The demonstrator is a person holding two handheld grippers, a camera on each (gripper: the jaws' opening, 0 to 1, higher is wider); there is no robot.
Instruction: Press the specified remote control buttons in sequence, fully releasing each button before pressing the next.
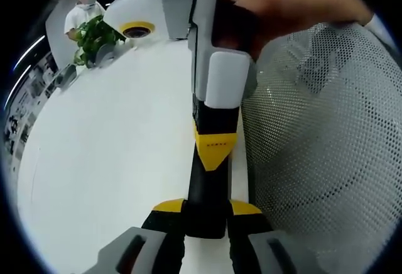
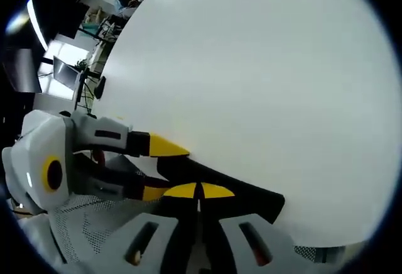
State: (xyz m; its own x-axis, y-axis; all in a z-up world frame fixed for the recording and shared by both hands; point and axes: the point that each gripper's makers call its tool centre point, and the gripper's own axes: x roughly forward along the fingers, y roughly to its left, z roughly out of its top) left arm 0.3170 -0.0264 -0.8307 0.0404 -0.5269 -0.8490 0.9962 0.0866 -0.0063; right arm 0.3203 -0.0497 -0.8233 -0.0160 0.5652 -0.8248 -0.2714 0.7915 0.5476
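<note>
over a white table (image 1: 113, 148), the left gripper (image 1: 206, 214) has its jaws clamped on one end of a black remote control (image 1: 207, 186), while the right gripper (image 2: 198, 192), jaws closed together, presses its tips on it.

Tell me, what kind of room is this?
Probably an office or a lab. There is a big white table, a leafy green plant at its far end, and a computer screen on a desk beyond. A perforated white mesh surface sits beside the table.
</note>
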